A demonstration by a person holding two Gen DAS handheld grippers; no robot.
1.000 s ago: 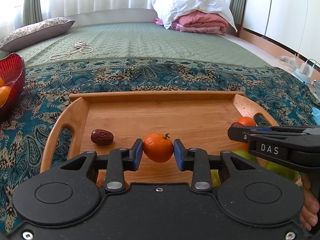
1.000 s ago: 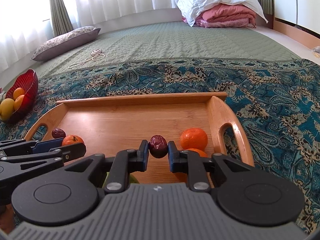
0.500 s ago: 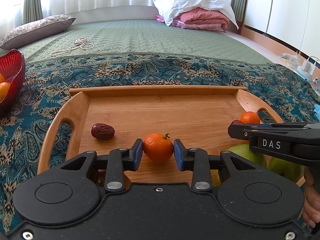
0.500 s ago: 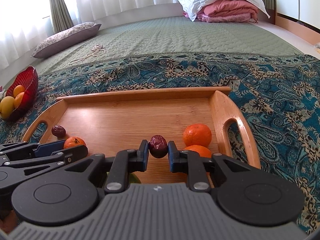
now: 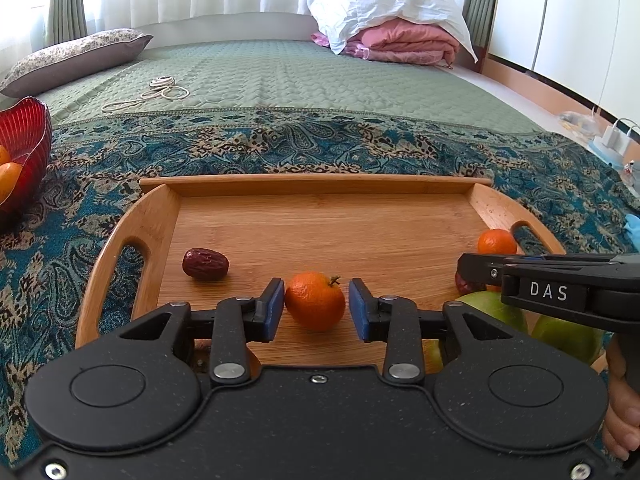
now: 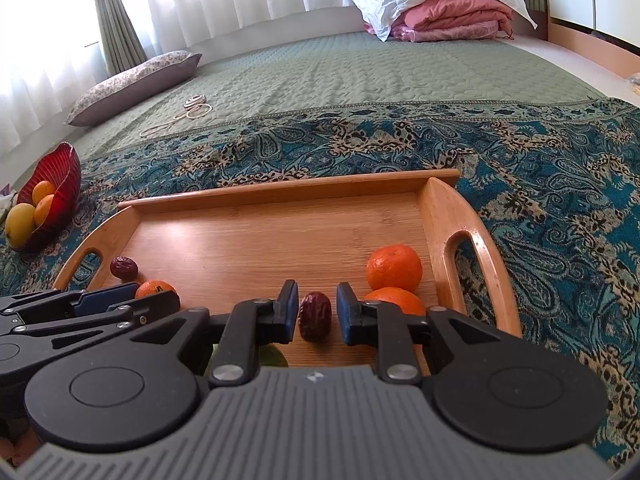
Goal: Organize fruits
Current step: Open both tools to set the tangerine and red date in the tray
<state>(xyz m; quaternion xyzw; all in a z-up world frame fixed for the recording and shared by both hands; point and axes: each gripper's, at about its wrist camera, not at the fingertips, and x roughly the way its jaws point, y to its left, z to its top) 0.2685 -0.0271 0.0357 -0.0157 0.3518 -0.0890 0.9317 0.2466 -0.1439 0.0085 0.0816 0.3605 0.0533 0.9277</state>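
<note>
A wooden tray point(image 5: 320, 186) lies on the patterned blanket. My left gripper point(image 5: 316, 309) has opened; a mandarin point(image 5: 315, 301) rests on the tray between its pads, with small gaps on both sides. A red date point(image 5: 205, 264) lies to its left. My right gripper point(image 6: 317, 313) is also open, with a second date point(image 6: 315, 316) standing on the tray between its pads. Two mandarins point(image 6: 394, 267) sit by the tray's right handle. Green apples point(image 5: 496, 310) lie at the tray's near right, partly hidden behind the right gripper.
A red bowl point(image 6: 56, 188) with oranges and a yellow fruit stands on the blanket at the left. Cords point(image 5: 156, 92), a pillow point(image 5: 76, 58) and folded bedding point(image 5: 396, 40) lie further back on the green quilt.
Both grippers lowered toward the tray and opened. The mandarin and the date, gripped before, now rest on the tray between parted pads.
</note>
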